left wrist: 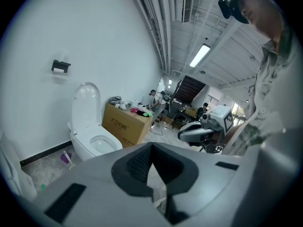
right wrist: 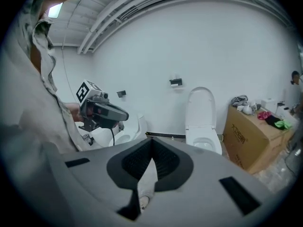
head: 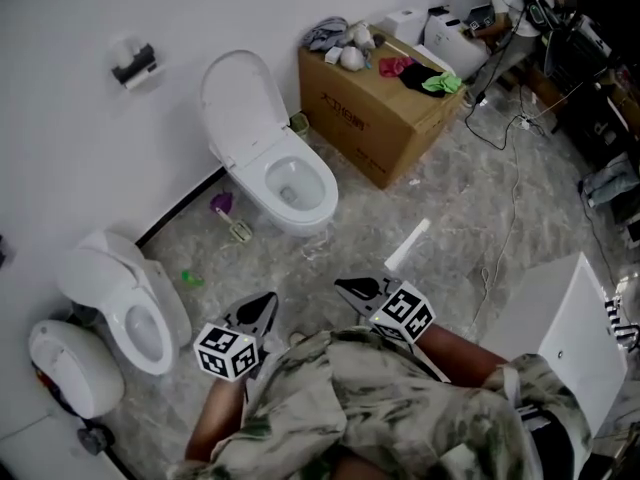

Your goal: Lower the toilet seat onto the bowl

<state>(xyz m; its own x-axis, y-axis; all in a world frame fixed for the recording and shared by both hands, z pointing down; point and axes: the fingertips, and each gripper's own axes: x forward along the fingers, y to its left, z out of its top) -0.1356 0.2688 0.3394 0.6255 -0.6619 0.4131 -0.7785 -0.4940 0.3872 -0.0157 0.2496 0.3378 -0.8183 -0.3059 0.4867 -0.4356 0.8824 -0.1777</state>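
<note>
- The toilet (head: pixel 288 190) in question, as I am reading it, is standing at the far wall in the middle of the scene. A cardboard box (head: pixel 372 120) is sitting just right of it, and a second toilet (head: pixel 135 308) is off at the near left.
- The toilet seat (head: pixel 236 96) is standing upright, leaning back toward the wall above the open bowl (head: pixel 296 186). I am not managing to separate seat from lid: they are showing as one white oval.
- The left gripper (head: pixel 268 302) and right gripper (head: pixel 348 288) are hovering side by side at the near edge, close to the person's body and well apart from the toilet. Both are pointing toward it.
- Each gripper is showing its jaws brought together at the tips, with nothing between them.
- Handling, my judgement:
  - The seat is looking like stiff moulded plastic, fairly light, glossy and so slippery to the pads.
  - It is hinging at the rear of the bowl, so it is going to swing rather than lift.
- Best hold, I am thinking, is the top free edge, farthest from the hinge. Either open the jaws and pinch that rim, or hook a closed tip behind it and tip it forward.
- Risk: past upright it may be dropping under its own weight and slamming, so support it all the way down. The lid may be coming along with it.
</note>
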